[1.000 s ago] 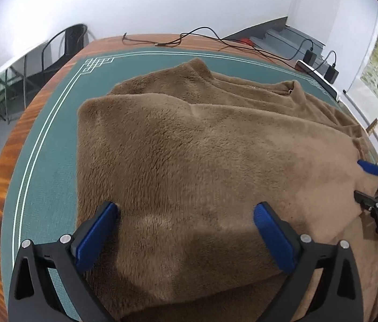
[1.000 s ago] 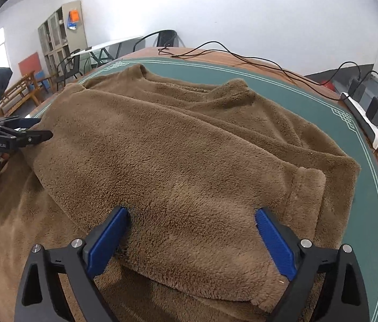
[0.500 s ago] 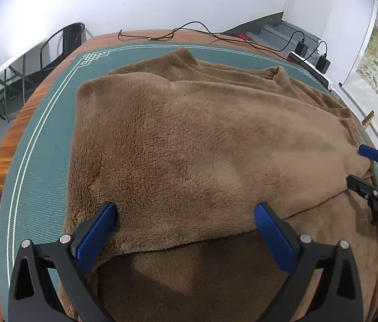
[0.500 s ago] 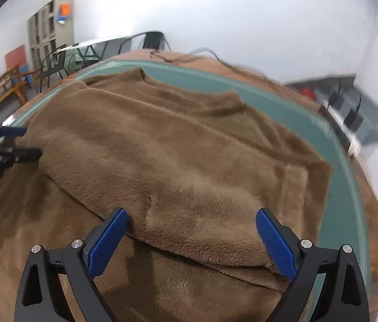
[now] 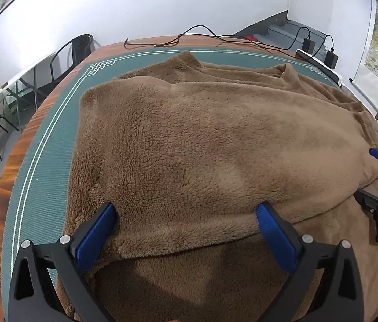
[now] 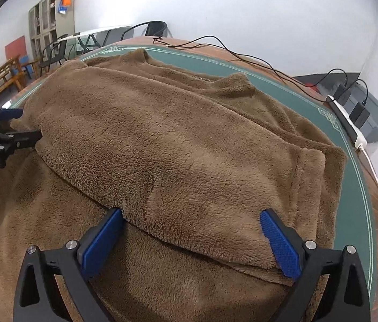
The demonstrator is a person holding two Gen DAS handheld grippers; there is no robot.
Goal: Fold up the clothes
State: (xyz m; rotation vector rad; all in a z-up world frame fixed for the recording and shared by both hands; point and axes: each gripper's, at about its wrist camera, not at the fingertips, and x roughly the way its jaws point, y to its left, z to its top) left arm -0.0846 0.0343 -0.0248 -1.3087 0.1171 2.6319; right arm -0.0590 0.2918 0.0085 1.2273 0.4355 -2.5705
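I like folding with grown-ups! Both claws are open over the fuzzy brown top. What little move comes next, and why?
Probably close the left gripper and right gripper on the folded flap's near edge: both are open at that edge of the brown fleece, holding nothing.

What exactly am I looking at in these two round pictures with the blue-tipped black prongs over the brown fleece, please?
There is no robot here: a person holds a two-finger gripper in each hand, and each gripper has a wide-angle camera looking forward along its fingers. One picture is from the left gripper, the other from the right gripper. The black prongs with blue pads are the fingers. Each gripper also appears at the edge of the other's view.

On the green mat covering a wooden table lies a brown fleece garment, with one layer folded over the part beneath. Black cables trail along the far edge.

Both grippers are open, spread wide at the folded edge, and neither holds anything.
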